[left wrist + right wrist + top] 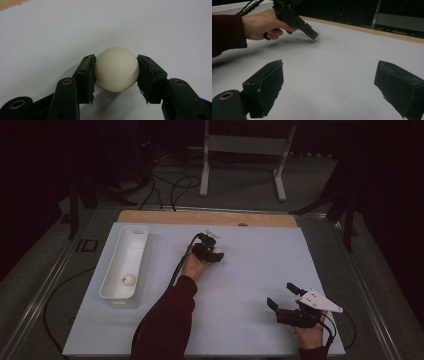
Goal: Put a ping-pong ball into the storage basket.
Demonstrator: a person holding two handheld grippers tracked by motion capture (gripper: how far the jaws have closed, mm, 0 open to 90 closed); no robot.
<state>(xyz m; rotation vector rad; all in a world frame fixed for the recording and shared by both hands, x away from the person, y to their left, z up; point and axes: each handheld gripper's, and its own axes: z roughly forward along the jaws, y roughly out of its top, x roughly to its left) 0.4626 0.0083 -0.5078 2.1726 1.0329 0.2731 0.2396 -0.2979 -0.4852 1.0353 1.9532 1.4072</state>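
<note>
No legible txt, labels or nos. anywhere.

Left claw [116, 72] clamped tight; right claw [329, 85] spread wide, low.

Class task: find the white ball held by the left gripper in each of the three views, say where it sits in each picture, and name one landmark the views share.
High view: the white ball sits centre, slightly above the middle, at the left gripper tips.
Left gripper view: centre of the picture, pads pressed on both sides.
Right gripper view: upper middle, partly hidden behind the far gripper's jaw.
Shared landmark: the wooden strip along the far edge of the white mat.
</note>
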